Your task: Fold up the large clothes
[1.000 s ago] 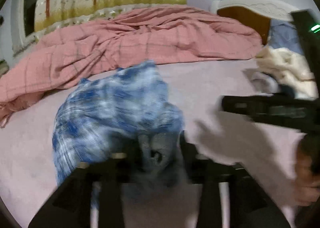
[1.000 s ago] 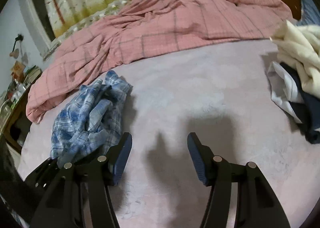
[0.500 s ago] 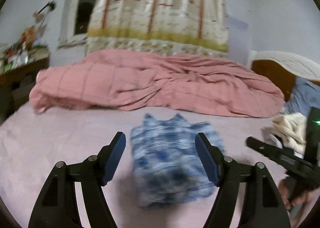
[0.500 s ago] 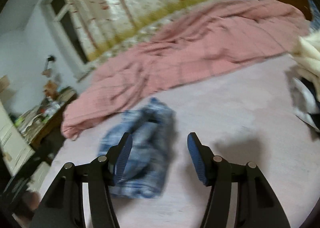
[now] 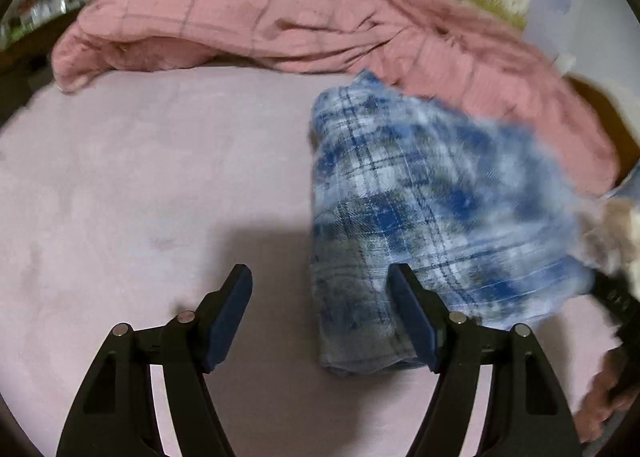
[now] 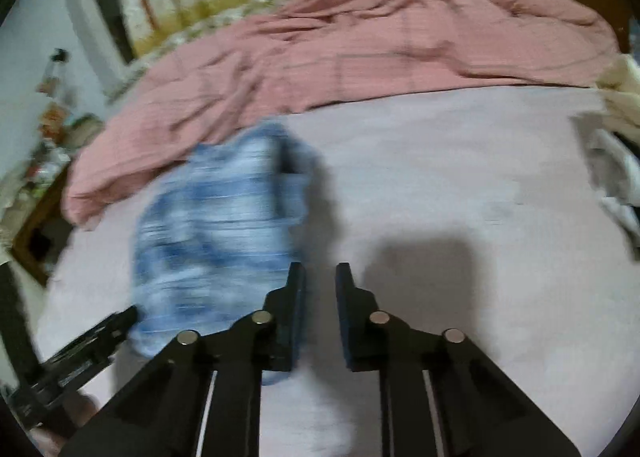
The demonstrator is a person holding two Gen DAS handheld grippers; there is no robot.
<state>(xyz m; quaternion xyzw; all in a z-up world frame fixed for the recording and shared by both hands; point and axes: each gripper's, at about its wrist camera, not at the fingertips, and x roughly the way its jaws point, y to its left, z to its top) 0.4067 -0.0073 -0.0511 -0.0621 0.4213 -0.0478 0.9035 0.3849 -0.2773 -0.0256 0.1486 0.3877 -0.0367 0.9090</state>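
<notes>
The blue plaid shirt [image 5: 432, 217] lies bundled right of centre in the left wrist view, on the pale pink sheet [image 5: 140, 197] below the pink quilt [image 5: 280, 17]. The left gripper [image 5: 320, 317] stands wide apart, empty. The right gripper [image 6: 320, 317] has just been closing on nothing, a narrow gap left. Risk: a careless pinch could undo the loose bundle

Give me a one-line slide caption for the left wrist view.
Open left gripper beside folded blue plaid shirt on pink bed sheet.
</notes>
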